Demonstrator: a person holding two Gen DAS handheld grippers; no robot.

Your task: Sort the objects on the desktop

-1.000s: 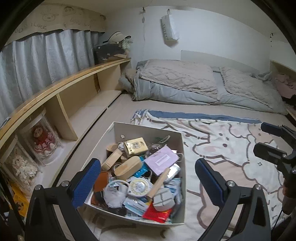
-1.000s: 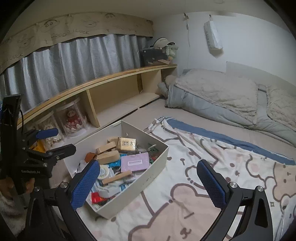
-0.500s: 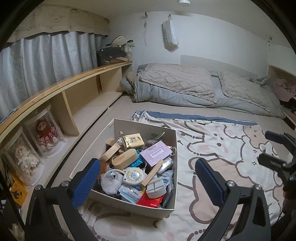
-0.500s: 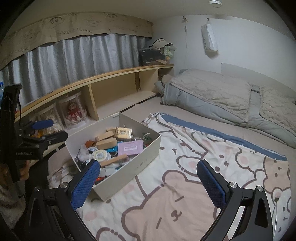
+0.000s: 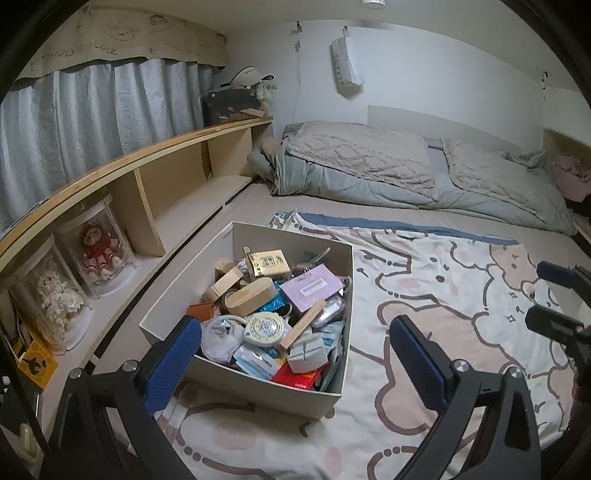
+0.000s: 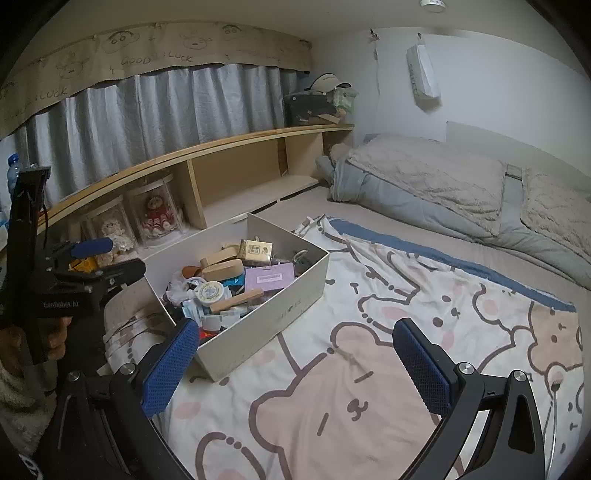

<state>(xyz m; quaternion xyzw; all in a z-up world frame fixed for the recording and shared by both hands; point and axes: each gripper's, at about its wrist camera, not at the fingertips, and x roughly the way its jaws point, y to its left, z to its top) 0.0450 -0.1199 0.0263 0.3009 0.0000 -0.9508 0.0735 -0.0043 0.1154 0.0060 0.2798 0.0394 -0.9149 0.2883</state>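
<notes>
Both grippers wide, holding nothing: left gripper (image 5: 295,354) hovers over the near end of the box (image 5: 332,387) on the bed blanket (image 6: 369,369); right gripper (image 6: 295,365) beside it. Risk: 1 grab into that heaped clutter drags neighbours out.

Bedroom with a low bed and a wall shelf

Grey curtains (image 6: 155,107) hang above a long wooden shelf (image 5: 122,173); white walls (image 5: 424,70) back the bed (image 5: 369,173), and a round fitting (image 6: 432,4), perhaps a lamp, sits on the ceiling.
</notes>
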